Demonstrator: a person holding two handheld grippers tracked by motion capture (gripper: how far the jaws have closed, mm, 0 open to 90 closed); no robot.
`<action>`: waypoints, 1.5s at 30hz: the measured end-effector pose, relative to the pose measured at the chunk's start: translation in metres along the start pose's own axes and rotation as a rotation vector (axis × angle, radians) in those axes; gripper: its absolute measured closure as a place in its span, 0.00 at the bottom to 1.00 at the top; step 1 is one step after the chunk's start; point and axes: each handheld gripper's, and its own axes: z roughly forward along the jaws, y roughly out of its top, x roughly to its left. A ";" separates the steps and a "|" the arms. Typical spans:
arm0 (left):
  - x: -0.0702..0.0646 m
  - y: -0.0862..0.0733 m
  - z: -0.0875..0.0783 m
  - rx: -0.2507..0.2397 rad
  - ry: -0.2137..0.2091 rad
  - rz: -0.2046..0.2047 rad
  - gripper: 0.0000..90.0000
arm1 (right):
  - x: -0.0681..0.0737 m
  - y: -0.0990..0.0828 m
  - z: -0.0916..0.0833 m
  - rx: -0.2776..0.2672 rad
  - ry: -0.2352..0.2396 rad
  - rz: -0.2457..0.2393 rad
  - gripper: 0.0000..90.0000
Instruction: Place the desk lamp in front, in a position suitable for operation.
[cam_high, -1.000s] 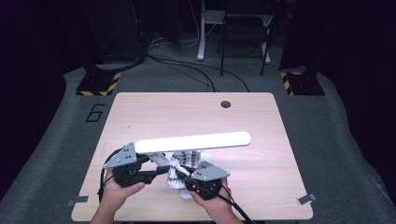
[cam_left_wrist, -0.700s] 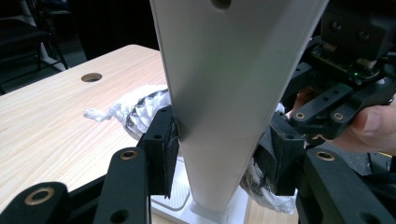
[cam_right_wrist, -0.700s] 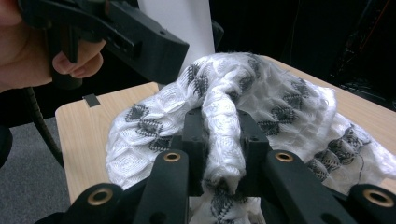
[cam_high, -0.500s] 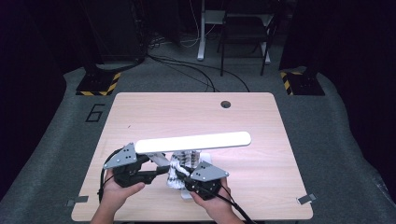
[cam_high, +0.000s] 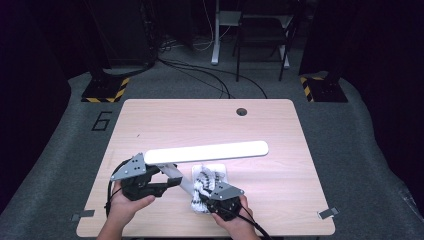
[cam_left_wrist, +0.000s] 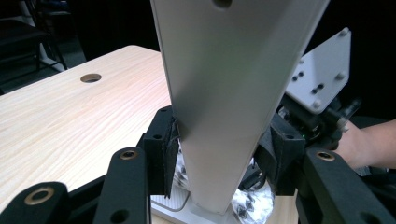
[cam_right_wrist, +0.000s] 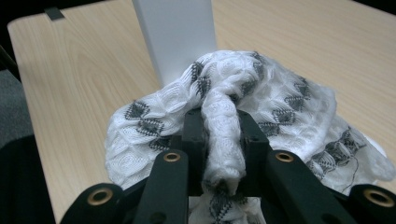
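Lamp: white desk lamp stands at the near middle of the tabletop, its long lit head level above its base; I read the work as wiping the lamp down with the cloth.
Left gripper: left gripper has its fingers clamped on the lamp's slanted arm from both sides, steadying it.
Right gripper: right gripper has its fingers pinched shut on a bunched fold of the cloth.
Cloth: white patterned cloth lies heaped on the lamp base, touching the foot of the arm.
Risk 1: I judge the pinch holds only one ridge of fabric; a hard drag could pull it out and leave the cloth behind.
Risk 2: loose folds may snag on the foot of the arm, so a tug would jerk the lamp.
Risk 3: if my left hold slackens, the top-heavy head could tip toward the right hand.
Risk 4: cable by the left hand may catch.
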 end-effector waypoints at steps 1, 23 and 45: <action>0.001 -0.001 0.000 -0.008 -0.006 -0.005 0.59 | -0.001 -0.006 0.001 0.017 -0.012 0.003 0.84; 0.011 -0.033 0.025 0.004 -0.063 -0.012 0.52 | -0.011 -0.025 -0.001 0.054 -0.028 0.055 0.82; 0.009 -0.058 0.052 0.025 -0.120 -0.036 0.43 | -0.014 -0.029 -0.003 0.047 -0.024 0.077 0.81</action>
